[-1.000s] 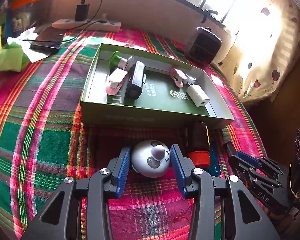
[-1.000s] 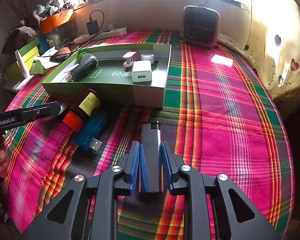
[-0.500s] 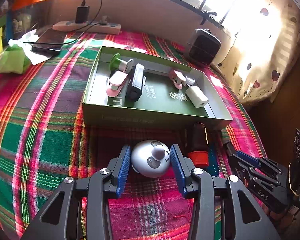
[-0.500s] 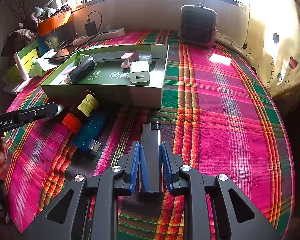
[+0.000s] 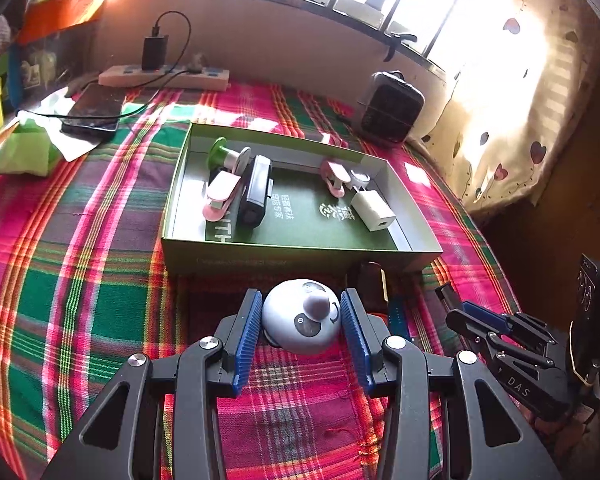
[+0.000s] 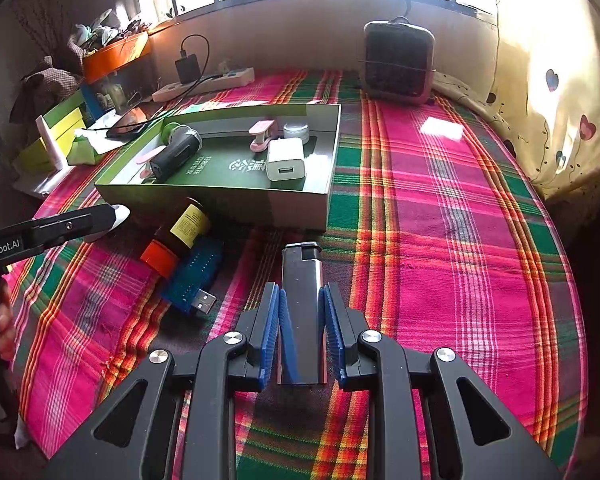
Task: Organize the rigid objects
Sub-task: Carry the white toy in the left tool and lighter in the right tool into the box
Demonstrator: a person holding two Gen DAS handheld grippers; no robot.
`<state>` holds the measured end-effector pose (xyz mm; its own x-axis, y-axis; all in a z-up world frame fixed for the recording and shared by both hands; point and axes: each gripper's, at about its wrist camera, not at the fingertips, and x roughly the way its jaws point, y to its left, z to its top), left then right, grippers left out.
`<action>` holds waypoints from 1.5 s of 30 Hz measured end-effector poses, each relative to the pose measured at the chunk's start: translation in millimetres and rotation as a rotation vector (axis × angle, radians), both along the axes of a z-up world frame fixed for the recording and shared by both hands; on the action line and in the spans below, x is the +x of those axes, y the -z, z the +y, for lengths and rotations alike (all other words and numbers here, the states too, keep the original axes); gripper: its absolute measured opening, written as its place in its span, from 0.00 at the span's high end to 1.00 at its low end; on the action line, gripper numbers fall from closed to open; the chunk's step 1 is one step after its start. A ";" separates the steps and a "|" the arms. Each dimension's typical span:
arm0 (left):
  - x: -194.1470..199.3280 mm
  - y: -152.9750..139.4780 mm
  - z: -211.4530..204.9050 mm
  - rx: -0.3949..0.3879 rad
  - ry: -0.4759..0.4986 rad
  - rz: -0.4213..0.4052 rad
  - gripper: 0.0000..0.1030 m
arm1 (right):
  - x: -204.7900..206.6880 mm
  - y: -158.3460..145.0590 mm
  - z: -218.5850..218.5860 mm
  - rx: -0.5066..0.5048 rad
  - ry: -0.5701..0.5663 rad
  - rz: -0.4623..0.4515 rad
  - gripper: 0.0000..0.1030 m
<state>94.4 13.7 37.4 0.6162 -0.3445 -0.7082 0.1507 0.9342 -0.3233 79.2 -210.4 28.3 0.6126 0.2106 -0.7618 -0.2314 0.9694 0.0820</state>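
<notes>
A white round toy with a panda face (image 5: 300, 320) sits between the blue pads of my left gripper (image 5: 302, 300), which is shut on it just in front of the green box (image 5: 300, 258). My right gripper (image 6: 301, 292) is shut on a silver and black lighter (image 6: 300, 264) that points toward the box (image 6: 220, 200). Inside the box lie a white charger (image 6: 286, 164), pink clips (image 5: 220, 194), a black cylinder (image 5: 254, 192) and a small jar (image 6: 296, 132). A brown bottle with an orange cap (image 6: 180, 232) and a blue USB stick (image 6: 196, 276) lie on the plaid cloth beside the box.
A power strip with a plugged-in charger (image 5: 164, 78) and a phone (image 5: 94, 114) lie at the back left. A dark boxy appliance (image 6: 398, 62) stands at the back by the wall. A curtain hangs at right. A person's fingers (image 6: 2, 320) show at the left edge.
</notes>
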 end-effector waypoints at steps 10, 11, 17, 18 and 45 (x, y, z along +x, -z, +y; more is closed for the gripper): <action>11.3 -10.0 10.2 -0.017 -0.003 -0.012 0.61 | 8.3 -17.6 5.6 0.005 -0.015 -0.036 0.77; 12.8 -9.9 12.3 -0.020 -0.008 -0.010 0.61 | 10.0 -19.3 6.4 0.007 -0.018 -0.040 0.77; 24.4 -13.6 19.8 0.001 -0.020 -0.021 0.61 | 22.9 -26.5 10.1 0.012 -0.028 -0.049 0.77; 26.9 -14.3 20.5 0.004 -0.022 -0.021 0.61 | 25.3 -27.6 10.5 0.016 -0.029 -0.050 0.77; 75.5 1.7 27.5 0.060 -0.052 -0.011 0.61 | 121.4 -21.7 34.8 0.042 -0.023 -0.011 0.77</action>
